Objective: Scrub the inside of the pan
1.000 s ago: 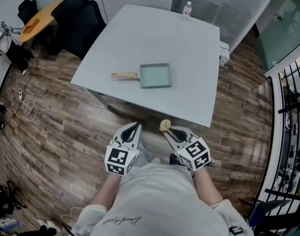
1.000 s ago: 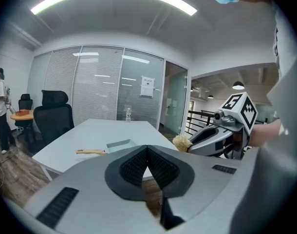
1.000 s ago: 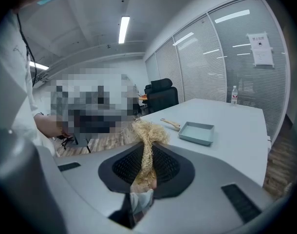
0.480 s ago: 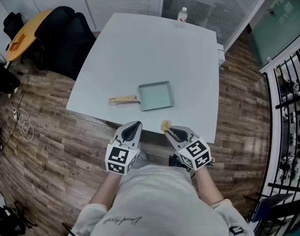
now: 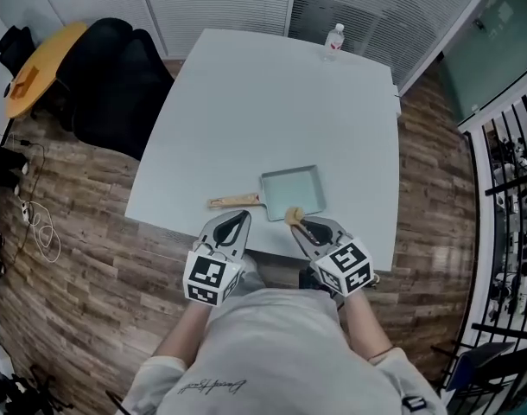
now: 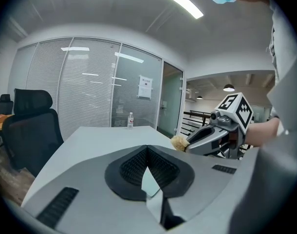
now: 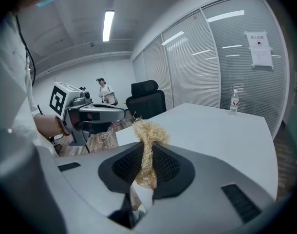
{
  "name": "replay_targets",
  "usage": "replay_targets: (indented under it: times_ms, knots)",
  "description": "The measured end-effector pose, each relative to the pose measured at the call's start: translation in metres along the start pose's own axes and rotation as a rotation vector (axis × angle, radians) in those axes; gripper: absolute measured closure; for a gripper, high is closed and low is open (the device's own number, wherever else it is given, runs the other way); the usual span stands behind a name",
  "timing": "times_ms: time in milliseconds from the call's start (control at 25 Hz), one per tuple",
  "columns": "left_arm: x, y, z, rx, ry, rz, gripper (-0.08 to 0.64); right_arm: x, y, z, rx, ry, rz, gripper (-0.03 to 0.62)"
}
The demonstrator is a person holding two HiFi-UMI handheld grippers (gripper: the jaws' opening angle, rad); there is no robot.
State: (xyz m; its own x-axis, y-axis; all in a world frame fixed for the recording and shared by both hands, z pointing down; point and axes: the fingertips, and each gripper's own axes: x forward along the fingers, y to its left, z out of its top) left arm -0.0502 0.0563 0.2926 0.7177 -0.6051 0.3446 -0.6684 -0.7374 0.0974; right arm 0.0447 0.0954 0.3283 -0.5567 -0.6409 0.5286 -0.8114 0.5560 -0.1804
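Only the head view shows the pale green square pan (image 5: 291, 188) with its wooden handle (image 5: 236, 201), lying near the front edge of the white table (image 5: 272, 102). The right gripper view shows the right gripper (image 7: 147, 155) clamped on a straw-coloured fibre scrubber (image 7: 147, 133), and the left gripper view shows the left gripper (image 6: 147, 152) closed on nothing. A second ago both grippers hung over the wood floor (image 5: 91, 223) short of the table; now the scrubber sits at the pan's near rim.
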Motion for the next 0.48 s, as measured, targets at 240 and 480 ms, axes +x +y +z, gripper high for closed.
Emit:
replay_targets:
  times_ms: [240,480]
  knots:
    - [0.008,0.022,0.002,0.012,0.012,-0.011,0.549,0.015,-0.013,0.005,0.019,0.005,-0.021,0.526]
    - [0.023,0.020,0.000,-0.002,0.025,-0.028,0.549,0.014,-0.027,0.003,0.028,0.024,-0.019,0.526]
